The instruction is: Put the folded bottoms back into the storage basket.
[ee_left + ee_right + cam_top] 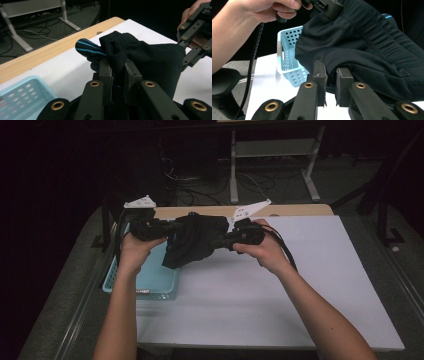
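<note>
— What are the two tools doing?

— The left gripper (117, 72) has its jaws pressed together on a fold of the black garment (150, 60). The right gripper (331, 75) pinches another edge of it the same way.

— Where does the garment sit?

— Slung between the two grippers, above the white table (280, 285) and partly over the light blue basket (117, 282). A black piece with blue stripes (88, 47) pokes out beside the left jaws.

— And the basket?

— At the table's left edge.
</note>
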